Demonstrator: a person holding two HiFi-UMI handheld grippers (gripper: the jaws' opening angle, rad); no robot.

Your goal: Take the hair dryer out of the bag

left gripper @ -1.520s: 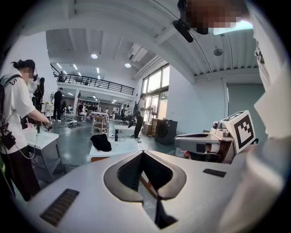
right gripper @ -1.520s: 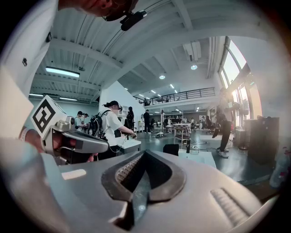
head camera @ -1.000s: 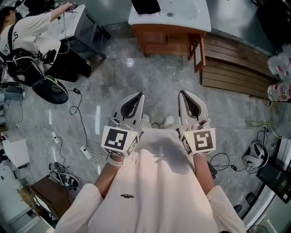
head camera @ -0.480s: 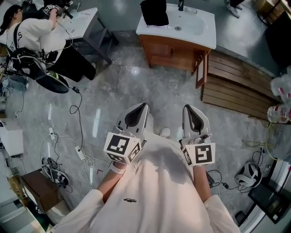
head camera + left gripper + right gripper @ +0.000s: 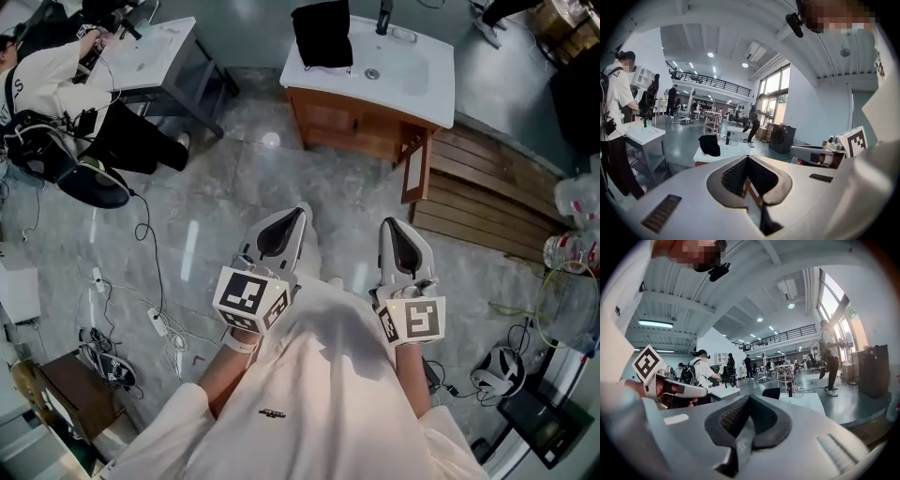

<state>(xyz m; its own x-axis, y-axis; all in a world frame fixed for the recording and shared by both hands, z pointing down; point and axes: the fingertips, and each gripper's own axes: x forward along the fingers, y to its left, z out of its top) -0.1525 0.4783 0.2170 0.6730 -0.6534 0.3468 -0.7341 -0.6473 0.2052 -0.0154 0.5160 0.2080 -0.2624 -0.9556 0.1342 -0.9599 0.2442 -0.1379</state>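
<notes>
Well, L gripper (image 5: 292, 221) & R gripper (image 5: 395, 231) both closed, empty (nothing btwn the 2 jaw pairs). Bag (image 5: 322, 33) stands on the counter (image 5: 419, 82) well ahead; dryer unseen, prob. inside. L gripper lines up nearer.

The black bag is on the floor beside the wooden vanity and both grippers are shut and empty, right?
Not the floor: the head view shows the black bag on the white top of the wooden vanity. The left gripper and right gripper are shut and empty.

L gripper (image 5: 302, 214) & R gripper (image 5: 387, 225): jaws together, empty, side by side, pointing fwd.
</notes>
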